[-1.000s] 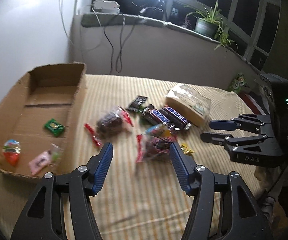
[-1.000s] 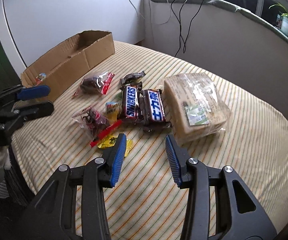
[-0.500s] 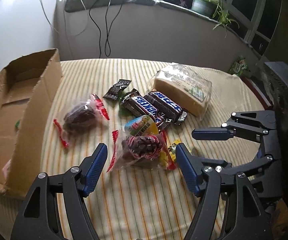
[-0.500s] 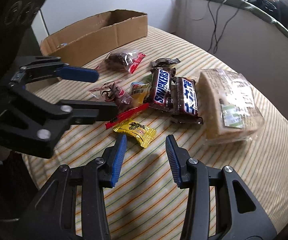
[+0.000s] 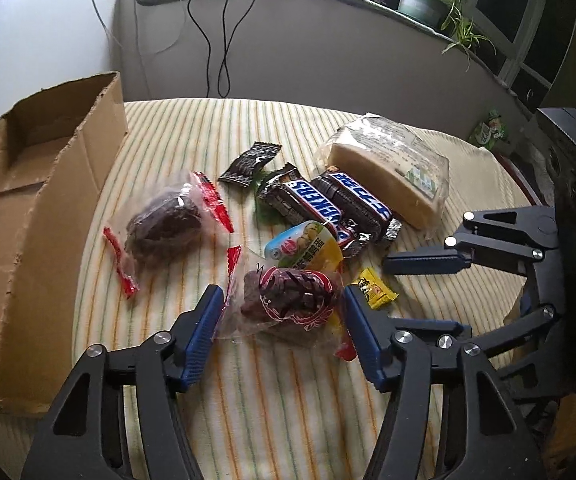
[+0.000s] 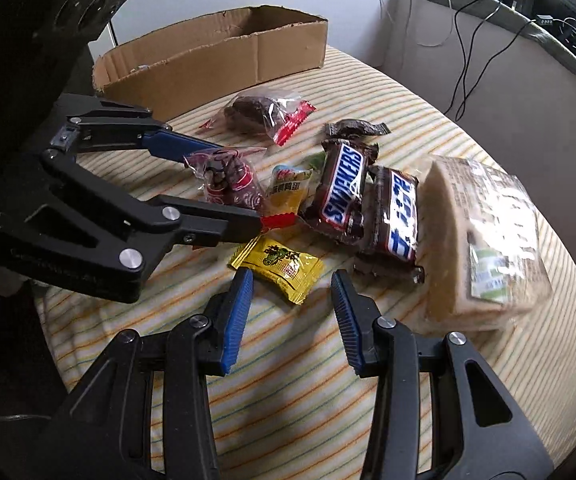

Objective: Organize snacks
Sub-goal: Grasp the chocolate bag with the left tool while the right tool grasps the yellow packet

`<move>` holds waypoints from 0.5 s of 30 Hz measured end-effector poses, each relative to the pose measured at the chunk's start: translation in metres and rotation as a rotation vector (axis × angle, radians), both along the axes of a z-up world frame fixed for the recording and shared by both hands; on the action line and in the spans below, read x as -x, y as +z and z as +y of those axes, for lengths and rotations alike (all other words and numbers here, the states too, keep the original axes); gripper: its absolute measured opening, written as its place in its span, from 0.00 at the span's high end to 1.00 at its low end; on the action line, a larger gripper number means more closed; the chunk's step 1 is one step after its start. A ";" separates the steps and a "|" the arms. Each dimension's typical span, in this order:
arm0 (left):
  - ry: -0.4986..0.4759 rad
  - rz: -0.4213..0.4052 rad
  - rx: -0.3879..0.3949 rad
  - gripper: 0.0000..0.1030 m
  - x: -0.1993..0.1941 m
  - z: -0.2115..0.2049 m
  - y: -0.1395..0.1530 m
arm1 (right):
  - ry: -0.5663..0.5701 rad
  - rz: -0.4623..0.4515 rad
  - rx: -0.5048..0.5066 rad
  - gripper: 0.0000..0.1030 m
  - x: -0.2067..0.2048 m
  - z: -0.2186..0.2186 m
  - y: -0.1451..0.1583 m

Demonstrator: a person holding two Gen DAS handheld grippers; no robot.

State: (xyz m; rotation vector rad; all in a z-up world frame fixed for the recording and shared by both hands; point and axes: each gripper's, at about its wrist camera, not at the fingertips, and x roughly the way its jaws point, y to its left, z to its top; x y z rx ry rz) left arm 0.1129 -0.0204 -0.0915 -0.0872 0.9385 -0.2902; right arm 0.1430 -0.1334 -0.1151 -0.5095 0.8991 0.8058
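Note:
Snacks lie in a loose pile on a striped round table (image 5: 288, 408). My left gripper (image 5: 284, 300) is open, its jaws on either side of a clear packet of dark red dates (image 5: 291, 300), which also shows in the right wrist view (image 6: 228, 180). My right gripper (image 6: 291, 284) is open just short of a small yellow candy packet (image 6: 280, 268), also seen in the left wrist view (image 5: 373, 292). Two Snickers bars (image 6: 343, 192) and a wrapped loaf (image 6: 483, 240) lie beyond.
An open cardboard box (image 5: 36, 200) with a few snacks inside stands at the table's left edge. A second date packet (image 5: 164, 224), a dark wrapper (image 5: 250, 164) and a yellow-green pouch (image 5: 303, 246) lie near. A ledge with cables and plants runs behind.
Both grippers have moved in low toward the pile. The left gripper's jaws now straddle the date packet. The right gripper has closed in on the yellow candy packet.

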 end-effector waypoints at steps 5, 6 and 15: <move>-0.004 -0.004 0.003 0.45 0.004 0.008 0.000 | 0.037 -0.005 0.004 0.53 -0.006 0.012 -0.001; 0.002 -0.004 0.007 0.46 0.004 0.009 0.000 | 0.050 -0.004 0.006 0.45 -0.007 0.015 -0.001; 0.014 -0.014 0.010 0.50 0.011 0.015 0.000 | 0.080 0.038 -0.004 0.68 -0.013 0.029 -0.008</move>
